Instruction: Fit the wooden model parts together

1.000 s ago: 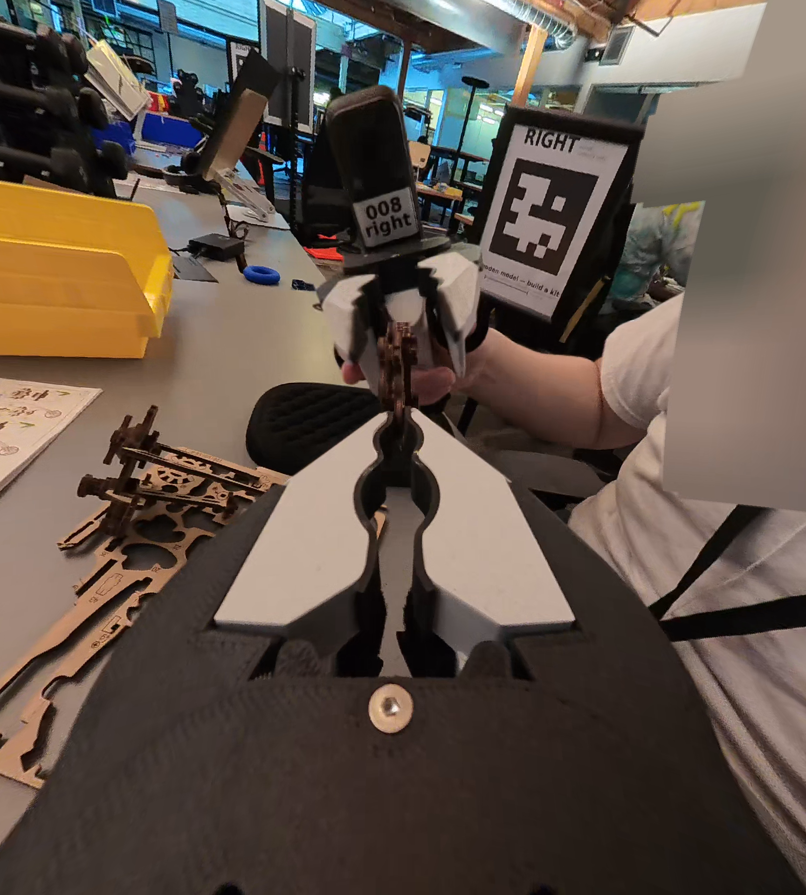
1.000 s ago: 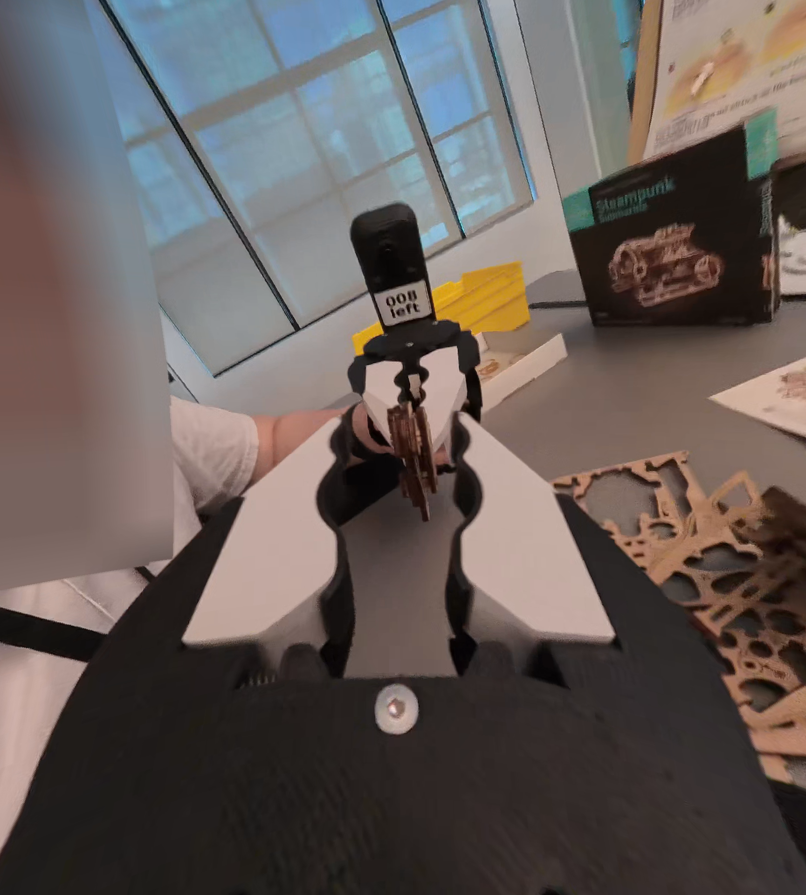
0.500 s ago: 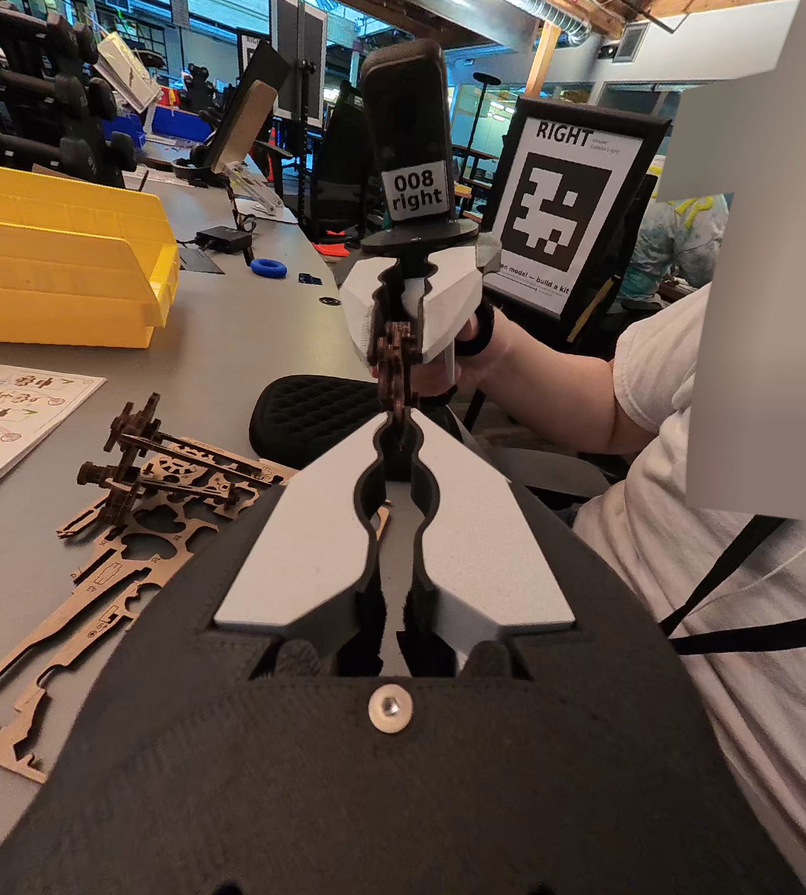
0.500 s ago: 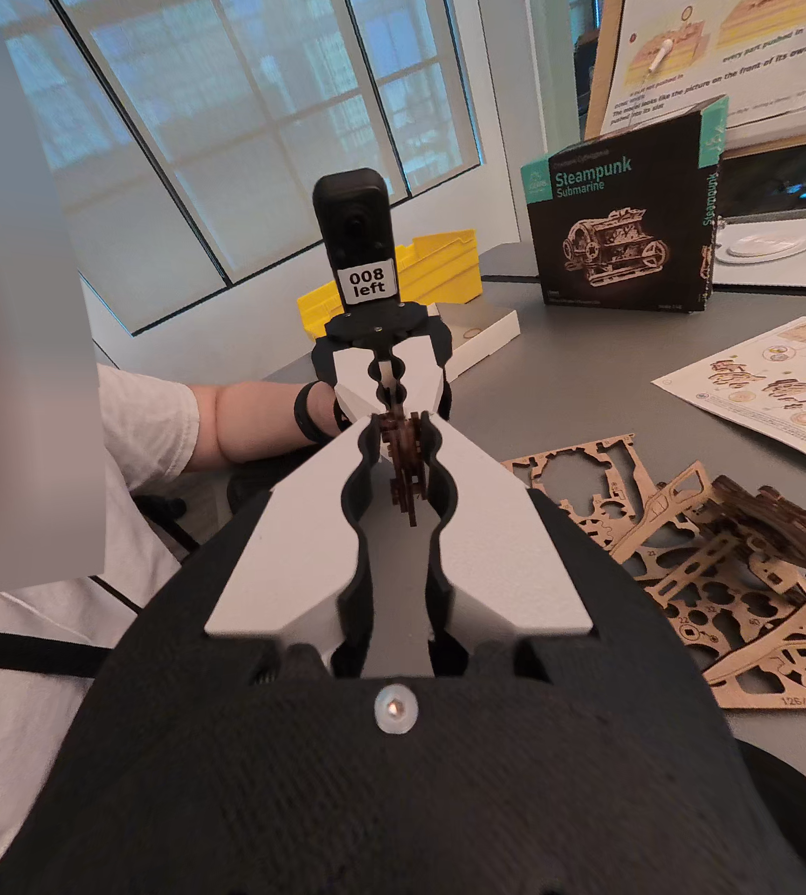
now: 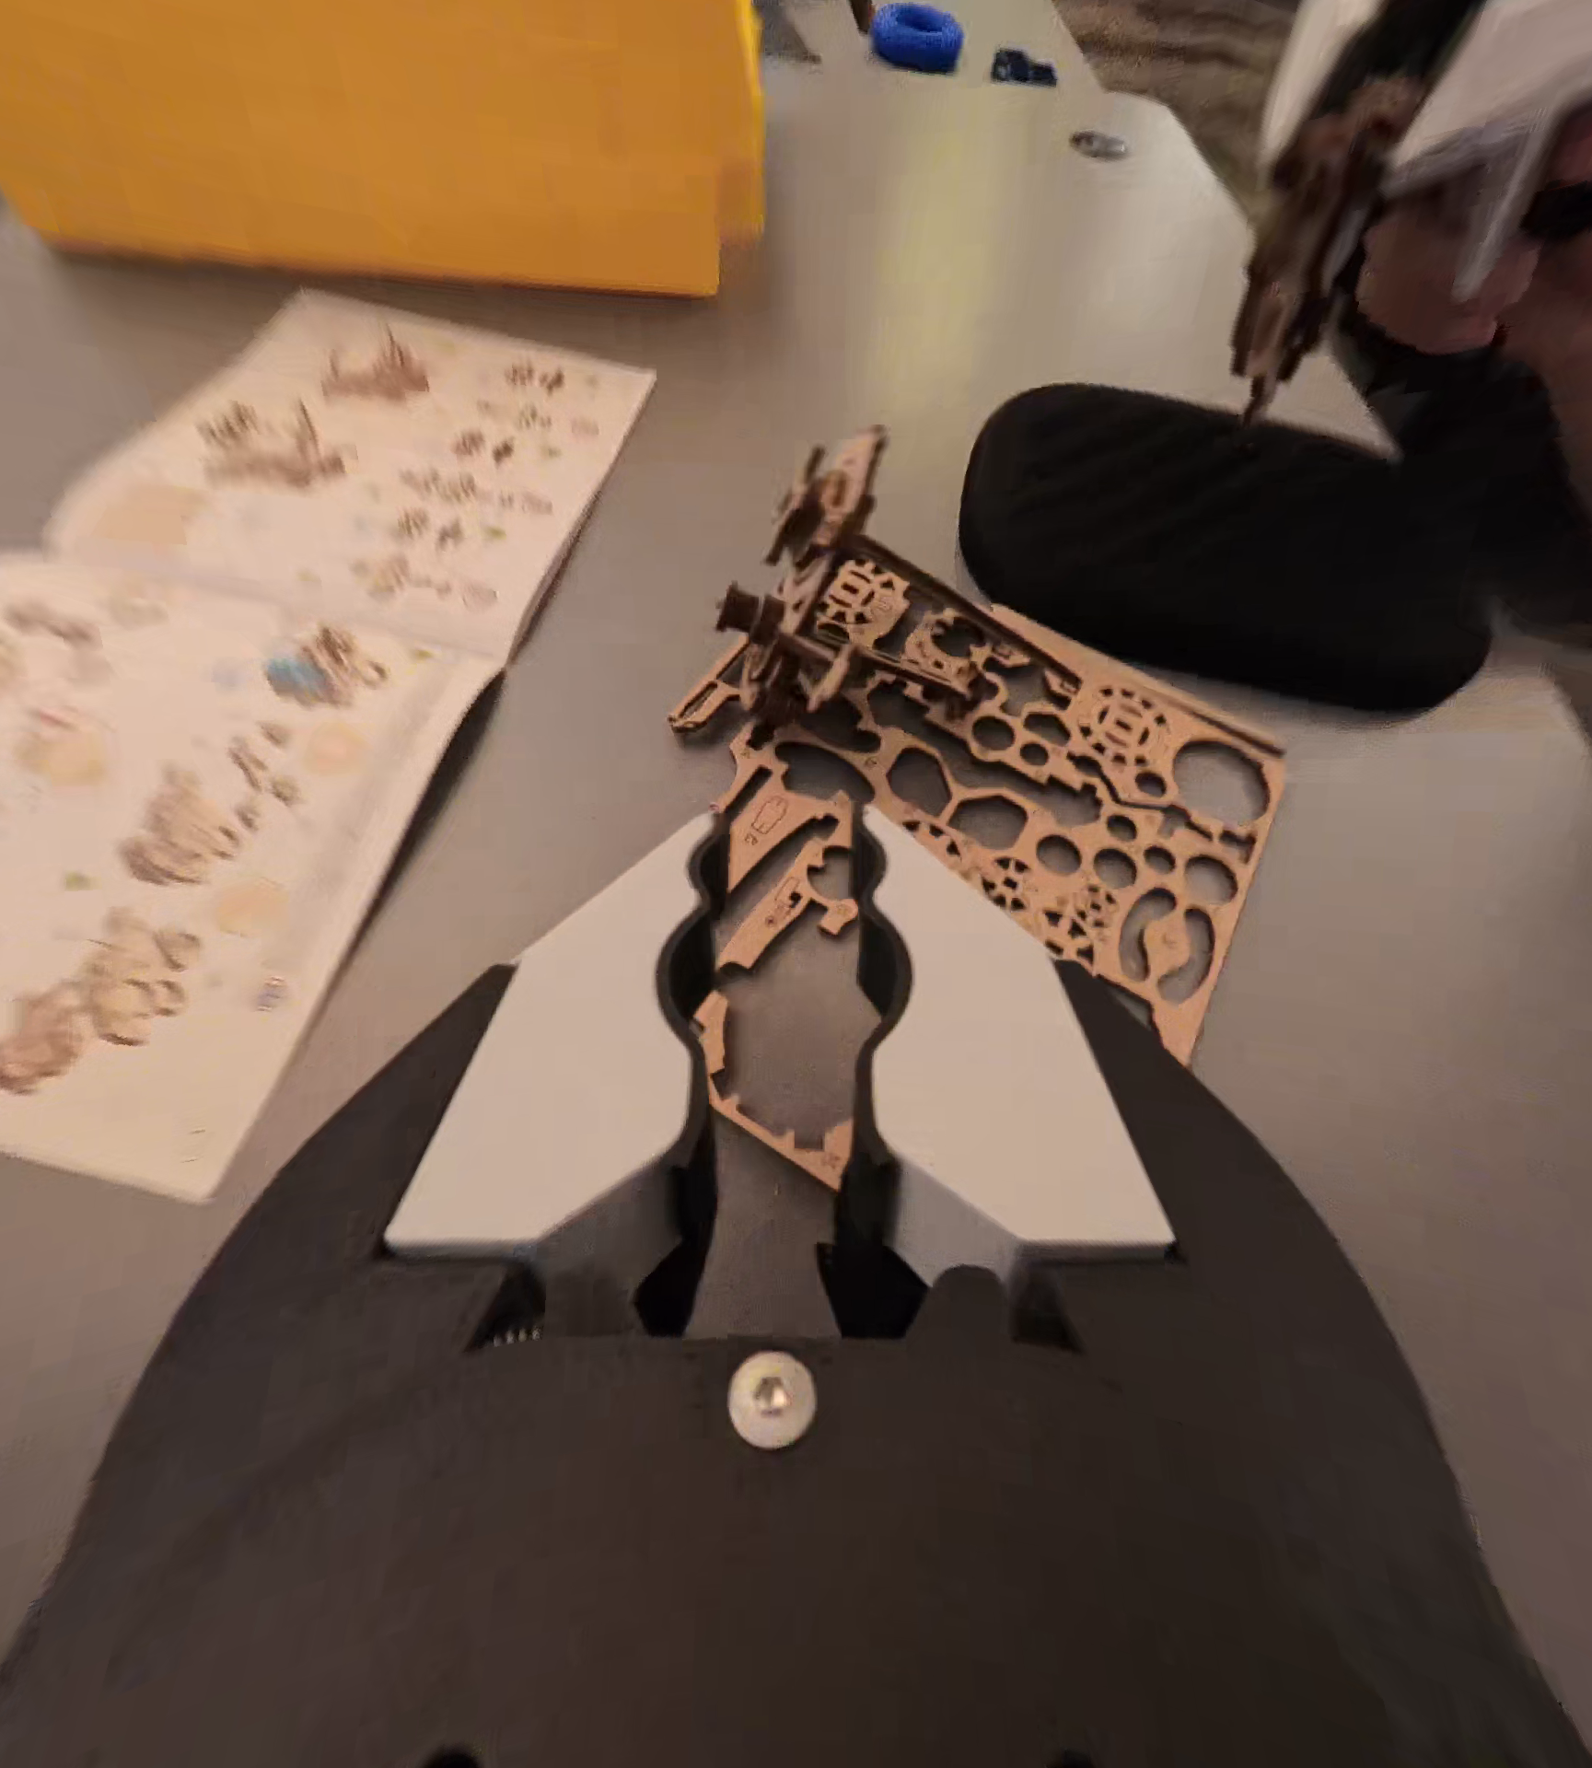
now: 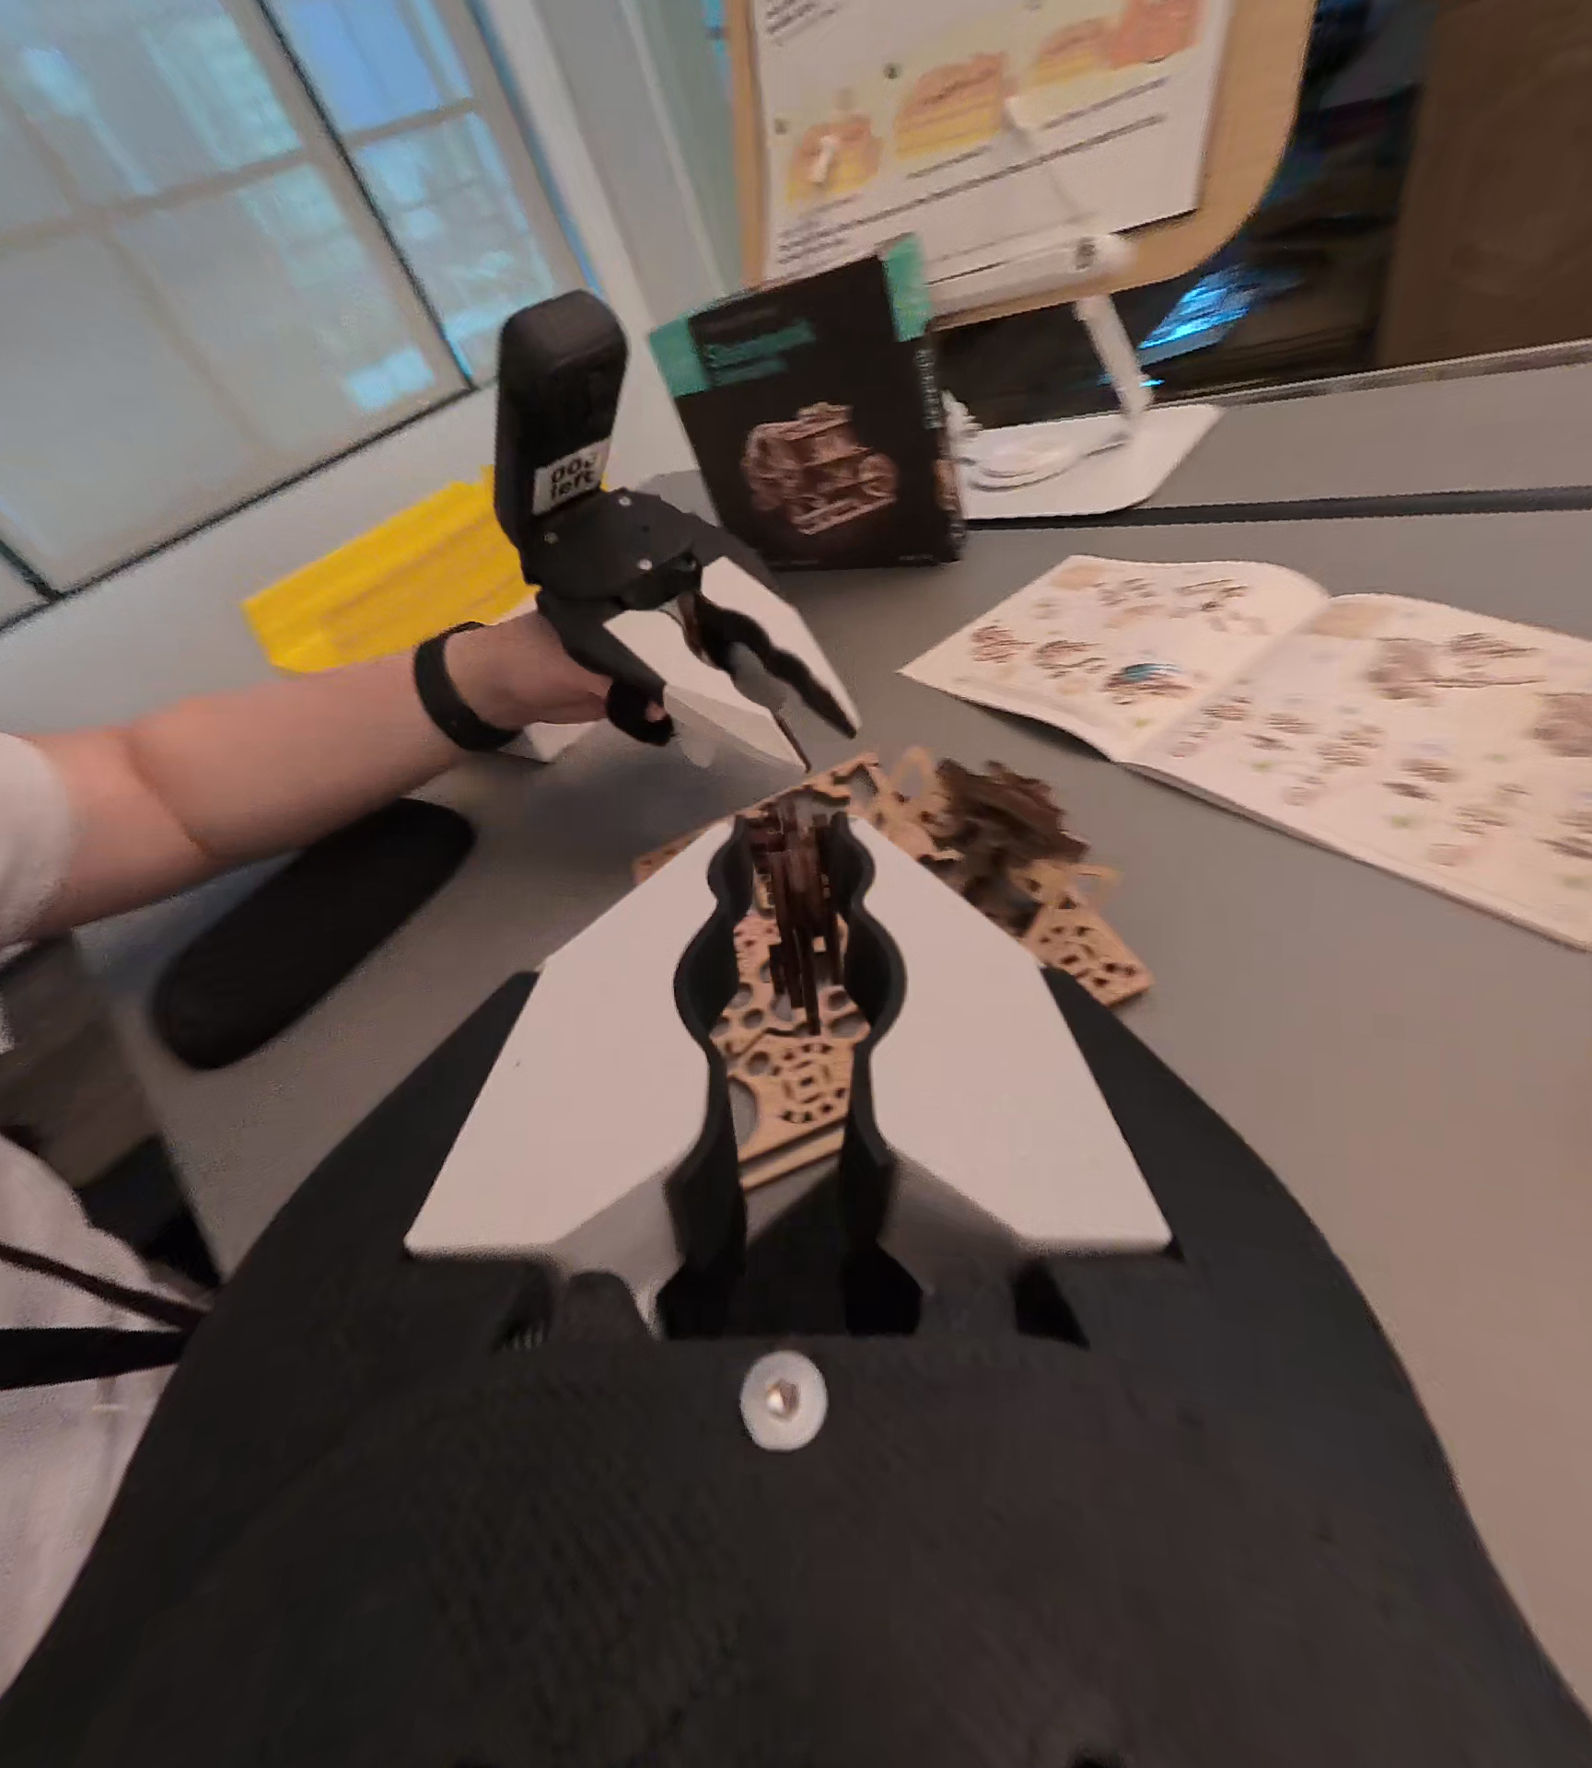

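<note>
My right gripper (image 6: pixel 796 828) is shut on a small dark wooden assembly (image 6: pixel 796 890) and holds it above the table; it also shows blurred at the top right of the left wrist view (image 5: pixel 1404 143) with the part (image 5: pixel 1299 239) hanging from it. My left gripper (image 5: pixel 787 823) is open and empty, tilted down over the tan cut-out wooden sheet (image 5: pixel 1060 813). A partly built dark wooden model (image 5: pixel 820 631) rests on the sheet's far corner. The right wrist view shows the left gripper (image 6: pixel 744 689) just beyond my right fingertips, above the sheet (image 6: pixel 1079 947).
An open instruction booklet (image 5: pixel 199 718) lies left of the sheet. A yellow bin (image 5: pixel 342 124) stands behind it. A black wrist rest (image 5: pixel 1203 545) lies right of the sheet. The kit box (image 6: pixel 820 421) stands at the back. A person's forearm (image 6: pixel 246 756) reaches in. One gripper's finger ends stand about 15 centimeters off the other's.
My left gripper has let go of the wooden assembly, opened and swung down over the sheet. My right gripper keeps the assembly and has moved over the sheet.
</note>
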Demonstrator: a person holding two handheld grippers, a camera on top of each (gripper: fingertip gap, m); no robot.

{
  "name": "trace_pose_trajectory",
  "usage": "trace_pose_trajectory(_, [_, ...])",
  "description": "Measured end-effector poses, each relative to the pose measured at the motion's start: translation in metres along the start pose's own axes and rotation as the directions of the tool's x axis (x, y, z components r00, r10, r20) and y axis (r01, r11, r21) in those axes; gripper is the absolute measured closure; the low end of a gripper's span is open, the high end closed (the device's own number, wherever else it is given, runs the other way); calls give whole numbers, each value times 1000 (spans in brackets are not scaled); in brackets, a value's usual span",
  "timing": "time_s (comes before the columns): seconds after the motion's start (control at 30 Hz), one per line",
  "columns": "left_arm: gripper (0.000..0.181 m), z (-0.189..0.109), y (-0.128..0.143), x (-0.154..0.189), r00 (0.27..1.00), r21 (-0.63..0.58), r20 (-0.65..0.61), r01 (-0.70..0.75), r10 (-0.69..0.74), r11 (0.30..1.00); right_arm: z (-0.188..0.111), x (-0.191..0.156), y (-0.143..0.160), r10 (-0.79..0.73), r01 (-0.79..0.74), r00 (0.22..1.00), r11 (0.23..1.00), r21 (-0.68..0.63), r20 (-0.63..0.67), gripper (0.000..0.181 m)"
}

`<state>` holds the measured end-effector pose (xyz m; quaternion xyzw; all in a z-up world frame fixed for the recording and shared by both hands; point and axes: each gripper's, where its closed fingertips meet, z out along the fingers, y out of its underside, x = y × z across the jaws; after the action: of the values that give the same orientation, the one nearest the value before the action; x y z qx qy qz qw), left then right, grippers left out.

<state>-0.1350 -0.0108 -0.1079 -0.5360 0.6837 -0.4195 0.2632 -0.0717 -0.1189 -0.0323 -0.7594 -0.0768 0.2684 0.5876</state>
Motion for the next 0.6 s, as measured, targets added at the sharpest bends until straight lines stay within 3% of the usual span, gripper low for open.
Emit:
trace_pose_trajectory(0.07, [168,9,-9,-3,976,42,-119,187,-181,981,-1,8,-2,-29,29,999,1000,3,-27,167])
trace_pose_trajectory(0.1, [171,9,-20,3,962,84,-197,210,-191,974,0,10,-1,-39,39,999,999,0,-32,167])
trace_pose_trajectory(0.13, [169,9,-23,5,970,97,-196,162,-140,982,1,13,1,-44,44,998,999,-10,-34,167])
trace_pose_trajectory(0.2, [152,18,-11,3,992,34,-84,-90,93,995,4,18,8,-40,39,999,999,-32,-32,167])
trace_pose_trajectory(0.3, [158,30,-2,-8,919,-51,43,-389,391,920,7,23,12,-23,23,1000,999,-33,-8,167])
trace_pose_trajectory(0.43, [156,41,-3,4,880,-44,-80,-472,468,880,9,27,14,-20,20,1000,999,-32,1,167])
trace_pose_trajectory(0.6, [181,49,-14,4,836,-9,-30,-548,548,836,8,32,23,-11,11,1000,998,-55,-3,167])
